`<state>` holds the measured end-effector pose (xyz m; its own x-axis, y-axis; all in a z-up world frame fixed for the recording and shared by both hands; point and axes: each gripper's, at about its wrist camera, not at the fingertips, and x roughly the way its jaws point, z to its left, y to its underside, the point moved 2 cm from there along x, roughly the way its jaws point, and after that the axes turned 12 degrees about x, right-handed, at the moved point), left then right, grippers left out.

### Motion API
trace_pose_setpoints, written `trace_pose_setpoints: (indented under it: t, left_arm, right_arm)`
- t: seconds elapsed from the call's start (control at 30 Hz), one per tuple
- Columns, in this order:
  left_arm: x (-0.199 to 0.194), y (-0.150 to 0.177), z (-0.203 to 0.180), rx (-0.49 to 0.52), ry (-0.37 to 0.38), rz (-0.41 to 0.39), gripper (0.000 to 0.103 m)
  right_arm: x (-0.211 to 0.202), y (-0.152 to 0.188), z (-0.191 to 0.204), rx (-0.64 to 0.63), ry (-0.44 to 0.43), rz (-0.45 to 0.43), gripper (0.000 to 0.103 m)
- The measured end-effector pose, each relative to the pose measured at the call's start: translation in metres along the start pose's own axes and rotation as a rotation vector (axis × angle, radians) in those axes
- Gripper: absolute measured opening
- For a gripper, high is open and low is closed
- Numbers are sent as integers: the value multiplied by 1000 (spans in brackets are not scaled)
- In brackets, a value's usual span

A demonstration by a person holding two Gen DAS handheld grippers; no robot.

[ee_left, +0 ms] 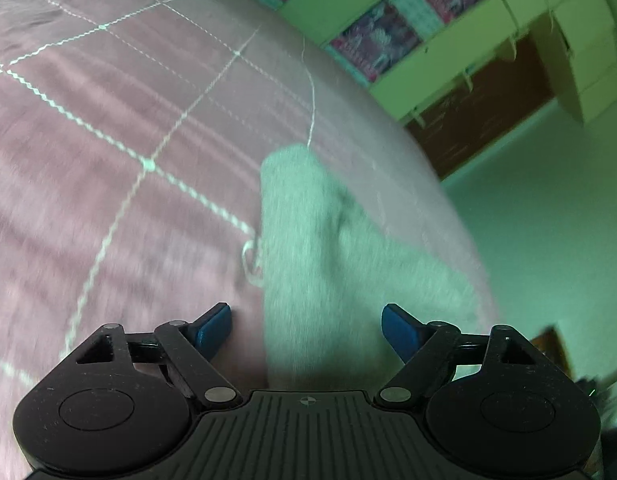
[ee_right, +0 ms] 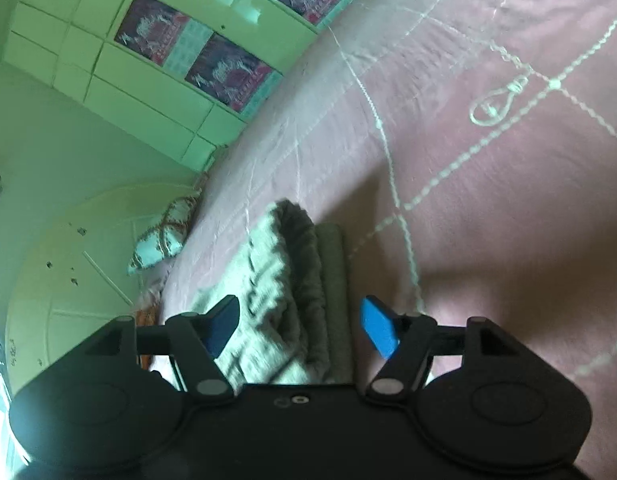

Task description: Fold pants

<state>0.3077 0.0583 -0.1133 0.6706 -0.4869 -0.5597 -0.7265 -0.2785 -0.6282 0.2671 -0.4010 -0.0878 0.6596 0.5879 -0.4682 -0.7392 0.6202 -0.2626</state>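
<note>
We see a bed covered by a pink quilted bedspread (ee_left: 108, 128) stitched with pale crossing lines, filling most of both wrist views. Behind it stands a light green wall unit (ee_right: 108, 68) of square cabinet doors, with dark patterned red-and-white panels (ee_right: 228, 72) set into it. In the left wrist view we find a dark brown wooden panel (ee_left: 488, 112) below the cabinets. A patterned pillow (ee_right: 164, 236) lies beside the bed's edge. Greenish light tints the pale wall (ee_left: 548, 208).

Motion blur smears the pants (ee_left: 308, 248) and the bedspread (ee_left: 108, 200) in the left wrist view. The near end of the pants (ee_right: 284, 300) is hidden behind the right hand-held gripper (ee_right: 300, 326) body.
</note>
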Motion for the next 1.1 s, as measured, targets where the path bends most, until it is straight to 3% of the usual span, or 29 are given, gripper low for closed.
trace_pose_setpoints:
  t: [0.2, 0.3, 1.1]
  left_arm:
    - [2, 10, -3, 15, -5, 23, 85]
    - [-2, 17, -5, 36, -3, 31, 89]
    - [25, -2, -17, 148, -31, 77, 89]
  right_arm:
    - [15, 8, -4, 31, -9, 18, 61]
    - [22, 12, 1, 20, -10, 73, 63]
    - [57, 3, 22, -84, 54, 111, 66]
